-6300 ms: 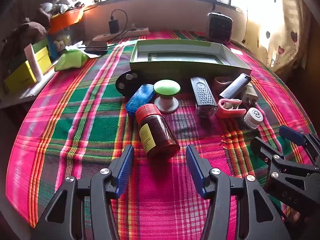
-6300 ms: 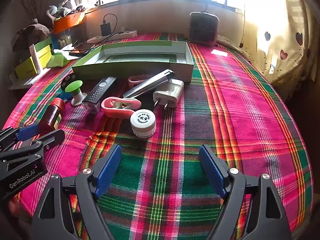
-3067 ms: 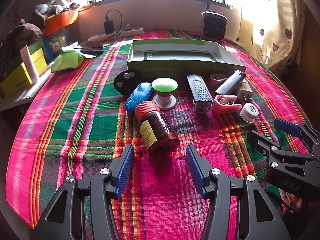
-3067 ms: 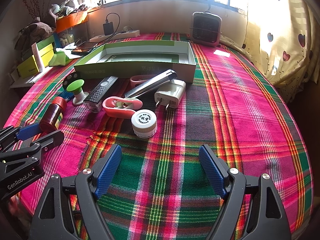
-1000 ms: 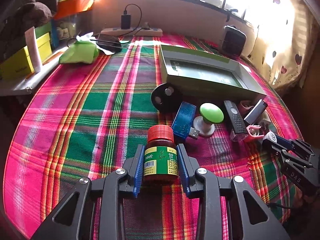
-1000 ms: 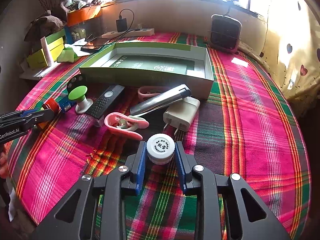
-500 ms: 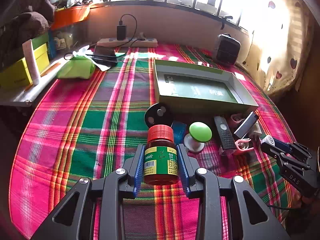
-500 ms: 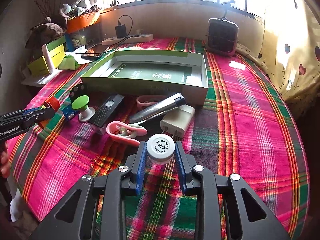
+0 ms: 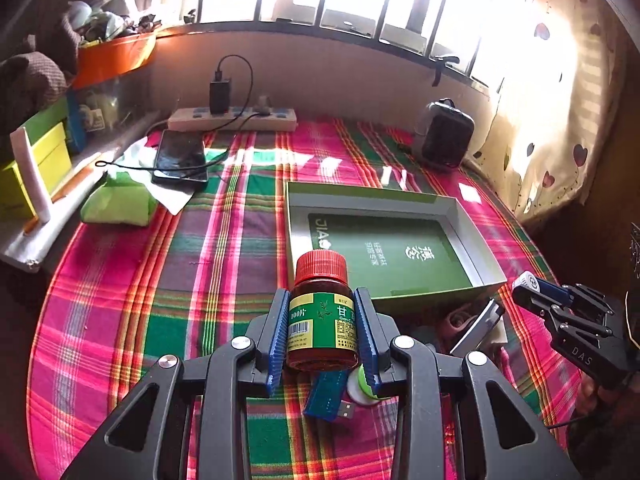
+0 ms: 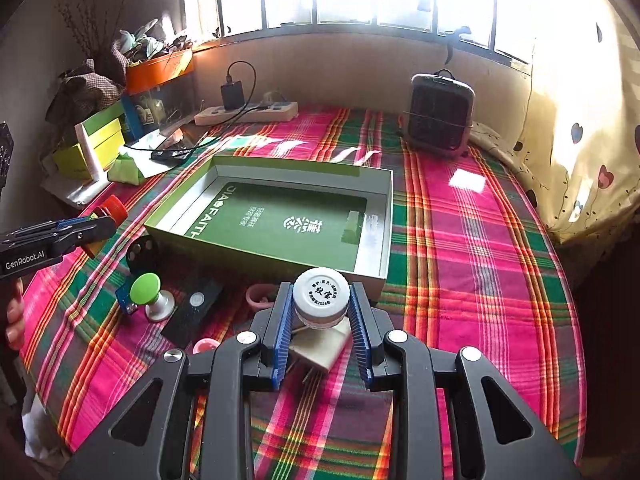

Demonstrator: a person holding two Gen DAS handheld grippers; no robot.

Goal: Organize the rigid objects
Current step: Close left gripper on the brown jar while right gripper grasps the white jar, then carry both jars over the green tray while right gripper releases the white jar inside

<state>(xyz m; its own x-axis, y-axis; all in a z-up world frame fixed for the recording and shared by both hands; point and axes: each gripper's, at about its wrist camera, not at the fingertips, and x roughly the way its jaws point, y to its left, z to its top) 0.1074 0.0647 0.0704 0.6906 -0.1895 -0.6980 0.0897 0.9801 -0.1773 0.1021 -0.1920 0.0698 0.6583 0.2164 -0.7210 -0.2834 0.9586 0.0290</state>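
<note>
My left gripper (image 9: 322, 334) is shut on a brown pill bottle (image 9: 322, 322) with a red cap and green label, held upright in the air near the front left corner of the open green box (image 9: 384, 204). My right gripper (image 10: 320, 320) is shut on a small white jar (image 10: 320, 298) with a printed lid, held above the front edge of the same green box (image 10: 224, 168). In the right wrist view the left gripper (image 10: 76, 232) shows at the far left with the bottle's red cap (image 10: 114, 206).
On the plaid cloth before the box lie a green-topped stamp (image 10: 146, 290), a black remote (image 10: 192, 312), a blue USB stick (image 9: 328, 394), a white charger (image 10: 320, 346) and a silver lighter (image 9: 476, 330). A heater (image 10: 438, 114), a power strip (image 9: 232, 118) and a phone (image 9: 180, 156) stand behind.
Both grippers have lifted and moved forward toward the green box, each carrying its object. The box now sits closer and lower in both views.
</note>
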